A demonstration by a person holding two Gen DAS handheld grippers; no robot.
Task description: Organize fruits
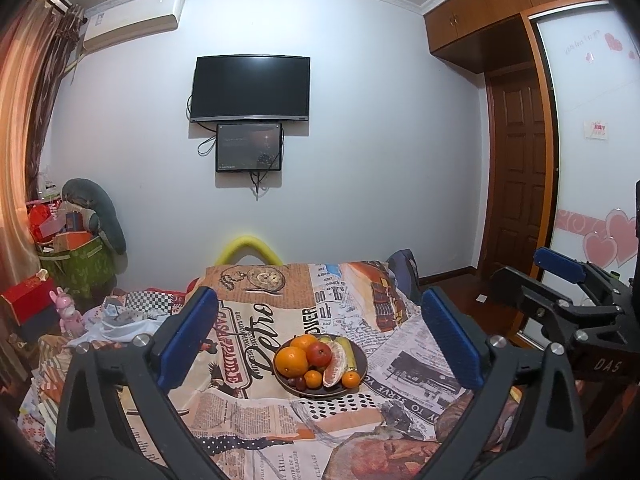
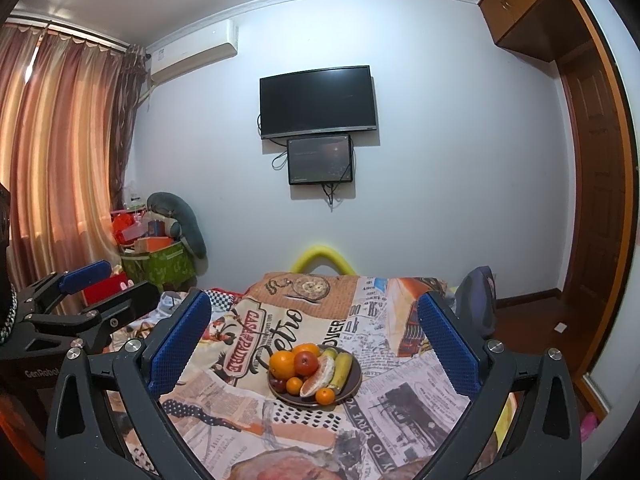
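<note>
gripper pads (image 1: pixel 188 336): blue, finely dimpled, matt, rubbery look
gripper arms (image 2: pixel 80 408): black matt plastic with bright metal screw heads
tablecloth (image 2: pixel 400 400): printed cloth, newspaper and retro motifs, soft and creased
plate (image 1: pixel 360 364): dark, smooth, slight sheen
oranges (image 1: pixel 291 361): pebbled, faintly glossy skin
apple (image 2: pixel 307 363): smooth red skin with a shine
peeled citrus (image 1: pixel 335 364): pale, matt, fibrous pith
television (image 1: pixel 251 89): black glossy screen
door (image 1: pixel 520 176): dark brown panelled wood, semi-gloss
curtains (image 2: pixel 60 140): thin, pleated fabric

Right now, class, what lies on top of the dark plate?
On the plate: oranges, a red apple, a banana, a peeled citrus piece, small tangerines. The plate's middle is covered.
</note>
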